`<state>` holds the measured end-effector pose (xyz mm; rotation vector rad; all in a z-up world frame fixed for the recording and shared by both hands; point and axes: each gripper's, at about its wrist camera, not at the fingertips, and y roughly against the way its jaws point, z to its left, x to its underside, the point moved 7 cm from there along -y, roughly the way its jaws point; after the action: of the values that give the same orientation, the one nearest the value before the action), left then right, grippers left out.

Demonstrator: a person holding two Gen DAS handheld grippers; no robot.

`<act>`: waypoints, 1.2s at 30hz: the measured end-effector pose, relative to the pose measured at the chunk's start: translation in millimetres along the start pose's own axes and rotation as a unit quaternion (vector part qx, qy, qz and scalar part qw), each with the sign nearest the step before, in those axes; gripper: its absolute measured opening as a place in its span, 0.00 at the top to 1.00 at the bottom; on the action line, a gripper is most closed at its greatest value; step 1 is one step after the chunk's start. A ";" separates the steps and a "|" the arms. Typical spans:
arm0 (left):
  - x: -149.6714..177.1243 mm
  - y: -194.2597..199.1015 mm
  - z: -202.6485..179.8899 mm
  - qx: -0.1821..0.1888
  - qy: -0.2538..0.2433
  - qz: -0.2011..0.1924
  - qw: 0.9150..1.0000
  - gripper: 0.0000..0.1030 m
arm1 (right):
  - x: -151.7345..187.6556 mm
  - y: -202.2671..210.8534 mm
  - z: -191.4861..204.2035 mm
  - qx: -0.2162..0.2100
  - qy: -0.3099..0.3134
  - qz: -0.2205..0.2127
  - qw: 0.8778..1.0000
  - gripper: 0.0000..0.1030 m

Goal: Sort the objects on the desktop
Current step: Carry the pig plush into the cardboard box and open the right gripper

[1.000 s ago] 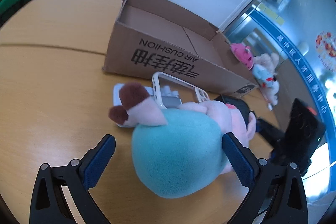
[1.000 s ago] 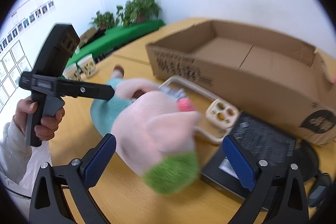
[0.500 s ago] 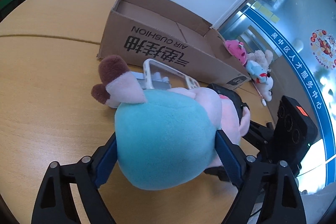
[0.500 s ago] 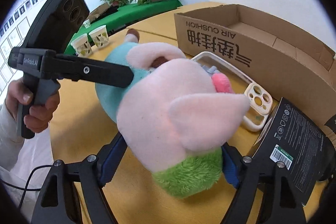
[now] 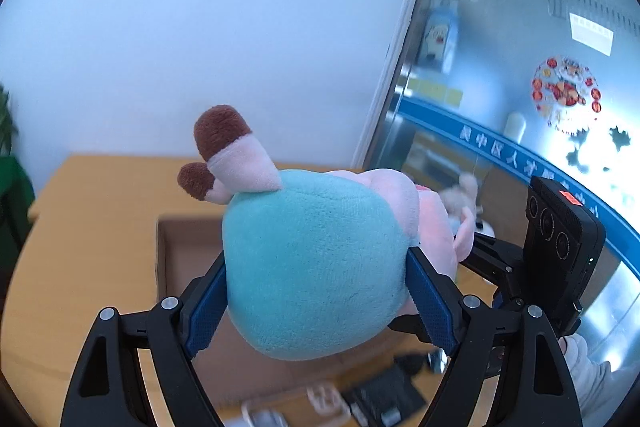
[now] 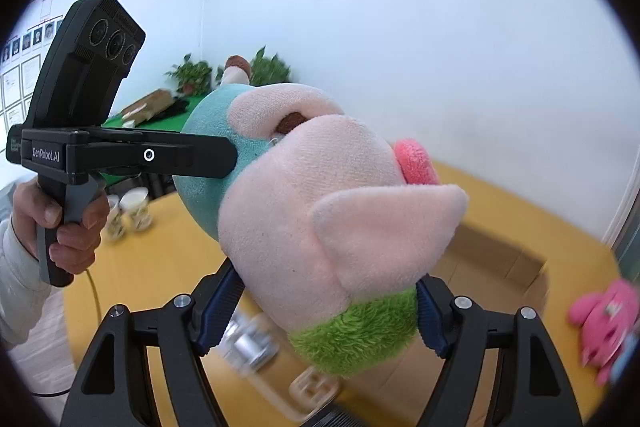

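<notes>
Wooden desk [image 5: 80,267] below. Both tools pinching teal-and-pink plush pig [image 5: 312,267]: left tool [image 5: 316,299] on body, right tool [image 6: 320,311] on head. Pig aloft above open brown cardboard box [image 5: 180,247]. Step: carry. Next: lower into box, release together.

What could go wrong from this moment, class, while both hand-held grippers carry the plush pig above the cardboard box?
1. The left hand-held gripper and right hand-held gripper each pinch one end of the soft plush pig; uneven motion might stretch it or pull it free.
2. If dropped early, it may miss the cardboard box and land on the phone case and other items below.
</notes>
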<state>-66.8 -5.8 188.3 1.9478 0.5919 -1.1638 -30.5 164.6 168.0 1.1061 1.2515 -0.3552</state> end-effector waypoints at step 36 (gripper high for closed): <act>34.6 -225.8 227.6 -0.105 0.217 0.200 0.950 0.16 | 75.7 -340.1 -138.9 -0.085 -0.149 0.182 0.968 0.21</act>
<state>-329.3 -56.0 8.0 2.0209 0.4856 -0.4047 -337.9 141.8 -45.8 1.0643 0.7778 -0.1253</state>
